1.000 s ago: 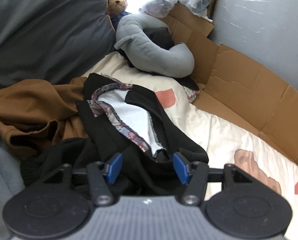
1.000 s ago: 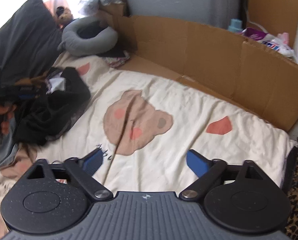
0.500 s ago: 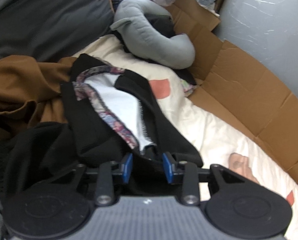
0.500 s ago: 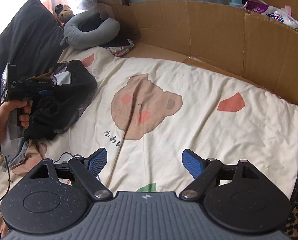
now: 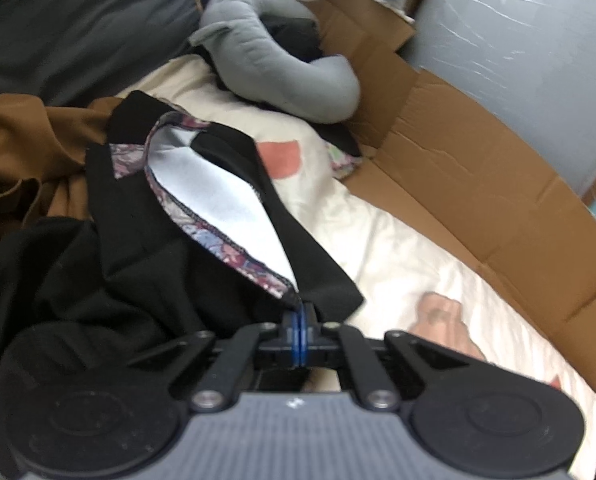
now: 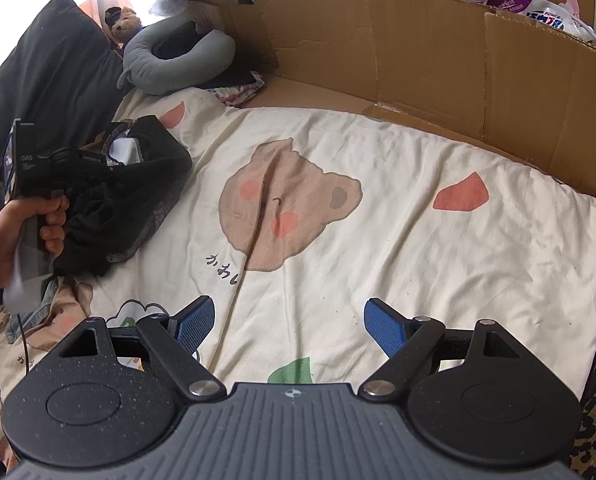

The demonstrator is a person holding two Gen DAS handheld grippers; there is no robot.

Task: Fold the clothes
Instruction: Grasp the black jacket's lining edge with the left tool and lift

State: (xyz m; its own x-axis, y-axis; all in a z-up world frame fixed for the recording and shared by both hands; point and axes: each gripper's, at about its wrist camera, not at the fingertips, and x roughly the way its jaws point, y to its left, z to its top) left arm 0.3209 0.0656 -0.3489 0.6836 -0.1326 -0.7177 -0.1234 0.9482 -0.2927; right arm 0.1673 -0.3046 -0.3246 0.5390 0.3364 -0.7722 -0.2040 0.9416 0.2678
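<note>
Left wrist view: we see the left claw [image 5: 300, 326] pinched tight on the hem of a black garment [image 5: 137, 264] with floral trim and white lining, heaped at the bed's left side beside brown cloth [image 5: 21, 140]. Only the right wrist view shows a hand [image 6: 21, 226] gripping that tool, and the right claw [image 6: 289, 326] spread wide, holding nothing, above the cream bear-print sheet [image 6: 378, 248]. Cardboard [image 6: 438, 60] lines the far edge; a grey neck pillow [image 6: 169, 60] and dark pillow [image 6: 49, 64] lie at the head.
</note>
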